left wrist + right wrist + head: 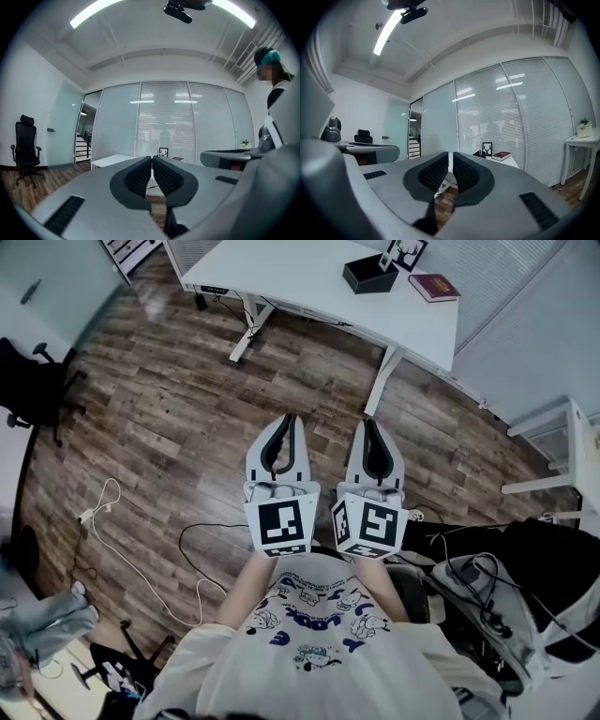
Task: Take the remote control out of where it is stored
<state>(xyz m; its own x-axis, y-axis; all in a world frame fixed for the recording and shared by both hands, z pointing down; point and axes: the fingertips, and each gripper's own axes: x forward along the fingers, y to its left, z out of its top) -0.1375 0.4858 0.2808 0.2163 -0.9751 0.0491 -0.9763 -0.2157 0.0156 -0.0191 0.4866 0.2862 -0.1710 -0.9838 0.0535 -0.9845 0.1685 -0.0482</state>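
No remote control shows in any view. My left gripper [288,418] and right gripper [367,423] are held side by side above the wooden floor, both shut and empty, pointing toward a white desk [309,277]. A black open box [369,276], a red book [433,287] and a small framed picture [405,251] sit on the desk; the box's inside is hidden. In the left gripper view the left gripper [152,158] has its pads touching, with the desk [112,161] far beyond. The right gripper [450,153] is likewise closed, with the book [501,155] and picture [487,148] beyond.
A black office chair [28,381] stands at the far left by a glass wall. Cables [112,521] trail over the floor at lower left. A white side table [572,456] stands at the right, and dark equipment with wires [506,596] lies at lower right.
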